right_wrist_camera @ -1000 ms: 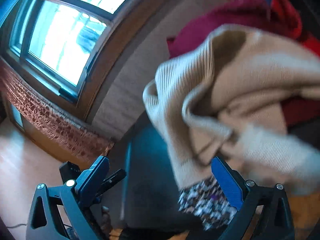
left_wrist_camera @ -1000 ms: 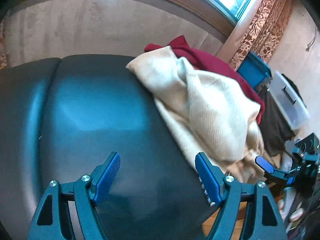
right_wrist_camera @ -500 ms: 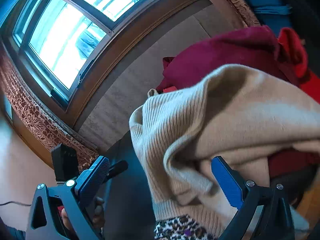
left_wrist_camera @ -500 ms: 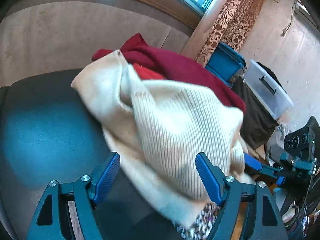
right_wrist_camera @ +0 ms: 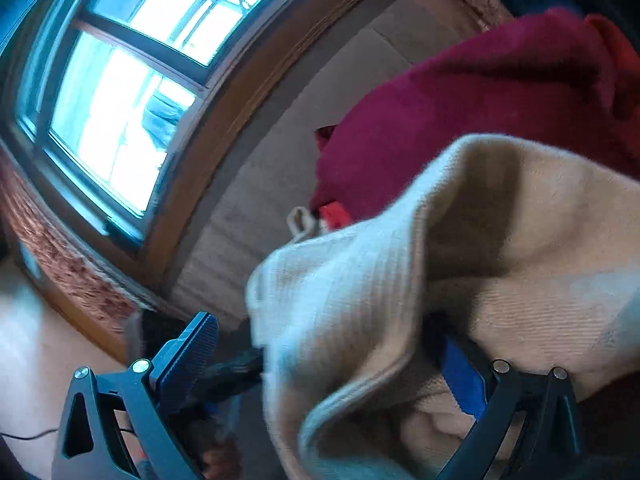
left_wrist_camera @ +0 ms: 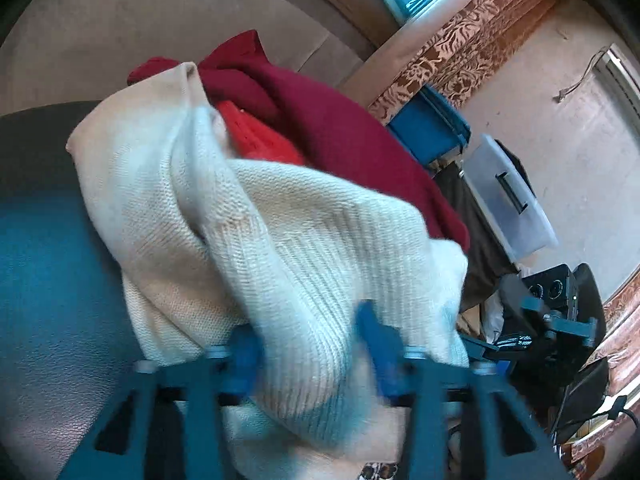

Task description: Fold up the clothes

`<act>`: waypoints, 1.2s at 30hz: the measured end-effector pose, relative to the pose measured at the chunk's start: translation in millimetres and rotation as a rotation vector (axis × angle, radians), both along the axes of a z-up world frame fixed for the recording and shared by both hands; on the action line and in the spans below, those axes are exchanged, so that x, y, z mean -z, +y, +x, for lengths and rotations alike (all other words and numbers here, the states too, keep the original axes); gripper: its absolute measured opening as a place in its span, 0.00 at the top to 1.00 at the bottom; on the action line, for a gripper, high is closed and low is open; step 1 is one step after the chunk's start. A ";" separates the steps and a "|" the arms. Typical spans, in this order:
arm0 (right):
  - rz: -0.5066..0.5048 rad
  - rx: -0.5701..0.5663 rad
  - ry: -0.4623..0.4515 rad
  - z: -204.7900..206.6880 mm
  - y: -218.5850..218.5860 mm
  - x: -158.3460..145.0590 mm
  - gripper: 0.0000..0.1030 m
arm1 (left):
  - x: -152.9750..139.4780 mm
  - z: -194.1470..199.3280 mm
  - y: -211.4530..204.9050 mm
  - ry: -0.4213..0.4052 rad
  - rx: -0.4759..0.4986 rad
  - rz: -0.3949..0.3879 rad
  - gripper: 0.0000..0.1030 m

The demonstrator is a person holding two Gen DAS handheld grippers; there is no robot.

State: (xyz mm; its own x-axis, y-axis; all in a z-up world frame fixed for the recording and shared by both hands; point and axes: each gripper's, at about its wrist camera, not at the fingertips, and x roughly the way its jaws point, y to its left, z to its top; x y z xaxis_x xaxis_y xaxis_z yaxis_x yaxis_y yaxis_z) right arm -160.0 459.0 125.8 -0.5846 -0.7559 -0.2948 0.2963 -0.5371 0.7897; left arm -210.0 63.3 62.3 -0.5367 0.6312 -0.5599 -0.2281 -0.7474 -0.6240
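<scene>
A cream knit sweater [left_wrist_camera: 280, 232] lies heaped on a dark leather seat [left_wrist_camera: 52, 280], over a dark red garment [left_wrist_camera: 340, 132] and a bright red one [left_wrist_camera: 260, 140]. My left gripper [left_wrist_camera: 310, 352] is pushed into the sweater's near fold. Its blue fingers are blurred and stand apart with thick cloth between them. In the right wrist view the cream sweater [right_wrist_camera: 500, 240] bulges between the fingers of my right gripper [right_wrist_camera: 328, 356], which is wide open. The dark red garment [right_wrist_camera: 460, 112] sits behind it.
A beige sofa back [left_wrist_camera: 160, 20] rises behind the pile. To the right stand a blue bin [left_wrist_camera: 428, 128] and a clear plastic box [left_wrist_camera: 508, 200]. A window [right_wrist_camera: 120, 100] is at the upper left. Leopard-print cloth [left_wrist_camera: 376, 470] shows under the sweater.
Both grippers have moved forward into the cream sweater. The left gripper's fingers have come closer together around a fold. The right gripper's fingers stay wide apart.
</scene>
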 end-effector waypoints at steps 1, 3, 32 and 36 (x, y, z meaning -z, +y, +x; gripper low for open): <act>-0.021 -0.038 0.005 -1.1 -1.2 -1.1 0.00 | -0.9 2.4 -2.2 0.002 -0.005 0.018 0.81; -0.026 -0.040 0.008 -5.1 -1.6 -0.4 0.00 | -2.8 7.1 -6.6 0.005 -0.016 0.053 0.87; -0.365 -0.718 0.292 147.9 -214.5 -183.7 0.00 | -180.9 325.2 -187.8 0.584 -0.303 0.274 0.90; -0.428 -0.798 0.351 160.0 -250.1 -219.2 0.00 | -223.6 361.4 -214.4 0.676 -0.367 0.226 0.90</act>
